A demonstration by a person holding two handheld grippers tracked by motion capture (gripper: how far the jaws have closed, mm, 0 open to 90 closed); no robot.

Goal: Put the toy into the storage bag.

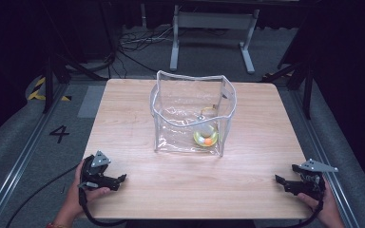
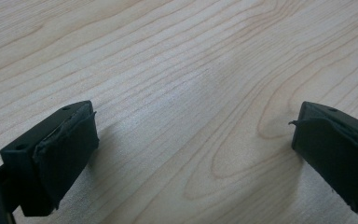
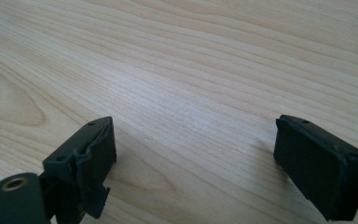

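Bag: a clear plastic bag (image 1: pixel 192 114) with white piped edges is seen standing upright and open-topped at the centre of the high view, slightly above the middle of the frame.
Contents: a small yellow-green ring-shaped item (image 1: pixel 205 137) with an orange spot is seen through the wall, low at the bag's right front corner; a pale round item lies just above it. What they are cannot be told.
Handling, judged: the bag is likely light, thin and floppy, with smooth walls that may slip and buckle. The piped rim or a vertical corner seam is judged the firmest place to be gripped; a flat wall would probably crumple. The loose contents could shift if the bag is tilted.
Surface: a light wood-grain surface (image 1: pixel 138 190) carries the bag, which stands well apart from both grippers.
Left gripper: the left gripper (image 1: pixel 119 180) is held at the lower left of the high view, near the front edge. In the left gripper view, its fingers (image 2: pixel 67 154) are spread wide over bare wood, with nothing between them.
Right gripper: the right gripper (image 1: pixel 279 180) is held at the lower right. In the right gripper view, its fingers (image 3: pixel 319 163) are likewise spread wide and empty.
Surroundings: grey floor, cables and a white metal stand are visible at the top of the frame.
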